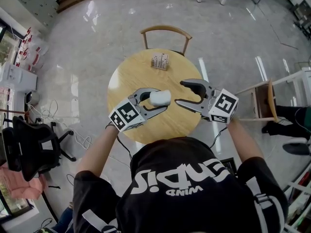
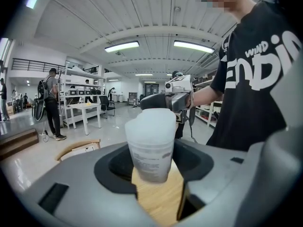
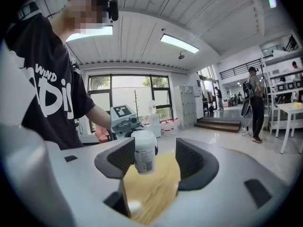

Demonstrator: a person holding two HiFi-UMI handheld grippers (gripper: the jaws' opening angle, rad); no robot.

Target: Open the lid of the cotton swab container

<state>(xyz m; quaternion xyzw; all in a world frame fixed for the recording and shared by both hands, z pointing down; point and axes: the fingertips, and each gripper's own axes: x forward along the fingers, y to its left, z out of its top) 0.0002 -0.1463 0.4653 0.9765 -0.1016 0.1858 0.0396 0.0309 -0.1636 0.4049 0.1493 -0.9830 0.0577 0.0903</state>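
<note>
The left claw (image 1: 163,99) is clenched on the cotton swab container (image 2: 151,148) and holds it above the counter (image 1: 131,76). The right claw (image 1: 178,92) is released, its jaws wide apart with nothing pressed between them. It is just beside the container and aimed at it.

The biggest risk, as I judge it, is the container twisting or slipping out of the left claw when the right one pulls at the lid. The body looks smooth and rounded, and only two pads brace it. A lesser risk is the right claw closing on the body rather than the lid, so that nothing opens. The smallest is the lid snapping off suddenly and swabs spilling onto the counter or the floor.

Counted from largest to smallest:
- One round wooden counter.
- One wooden chair (image 1: 166,30) at the counter's far side.
- Two claws.
- One small wooden rack (image 1: 160,60) near the counter's far edge, well apart from the claws.
- One container, its lid seemingly still on.
</note>
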